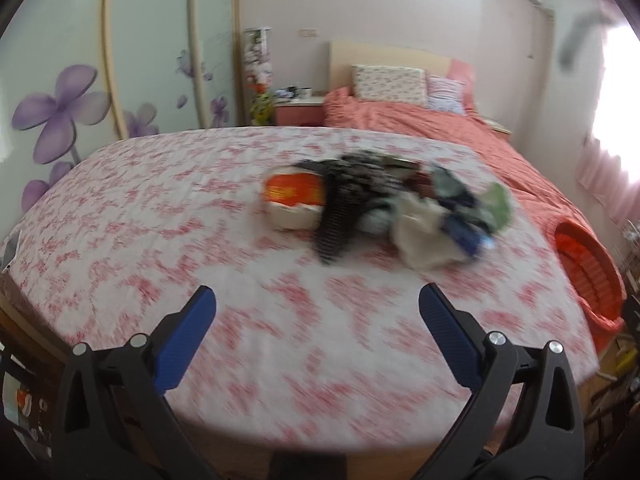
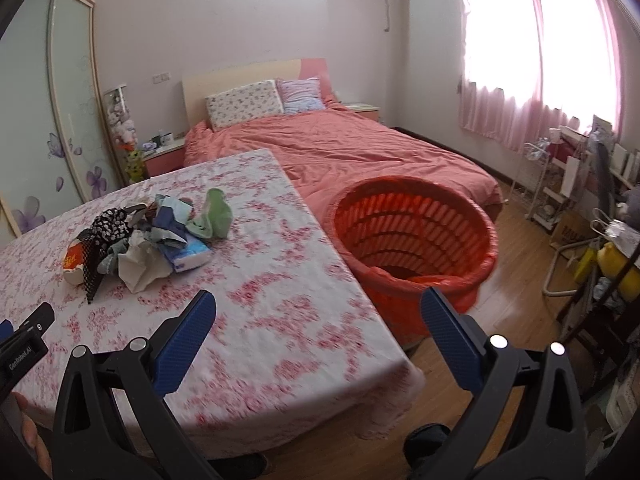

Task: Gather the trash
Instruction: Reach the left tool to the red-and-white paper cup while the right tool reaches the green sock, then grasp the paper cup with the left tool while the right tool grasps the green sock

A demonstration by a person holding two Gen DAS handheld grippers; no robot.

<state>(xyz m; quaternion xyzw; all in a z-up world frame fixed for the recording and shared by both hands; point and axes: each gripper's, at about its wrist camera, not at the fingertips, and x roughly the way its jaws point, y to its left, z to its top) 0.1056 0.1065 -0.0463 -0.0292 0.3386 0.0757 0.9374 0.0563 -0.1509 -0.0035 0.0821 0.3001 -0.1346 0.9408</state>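
Observation:
A heap of trash (image 1: 384, 204) (image 2: 148, 236) lies on the table with the pink-flowered cloth (image 1: 160, 220) (image 2: 280, 300): an orange-and-white cup (image 1: 294, 200), a black patterned wrapper (image 2: 106, 226), crumpled white paper (image 2: 138, 266), a blue-white tissue pack (image 2: 188, 258), a green piece (image 2: 214, 212). An orange slatted basket (image 2: 412, 232) (image 1: 588, 276) stands on the floor at the table's right edge. My left gripper (image 1: 318, 304) is open, short of the heap. My right gripper (image 2: 318, 306) is open over the table's right edge, with the basket beyond it.
A bed with a coral cover (image 2: 340, 152) stands behind the table, a nightstand (image 2: 164, 156) to its left, and a wardrobe with purple flowers (image 1: 60, 112). A cluttered rack and shelves (image 2: 592, 208) fill the right side under the pink curtain. Wooden floor (image 2: 516, 248) shows around the basket.

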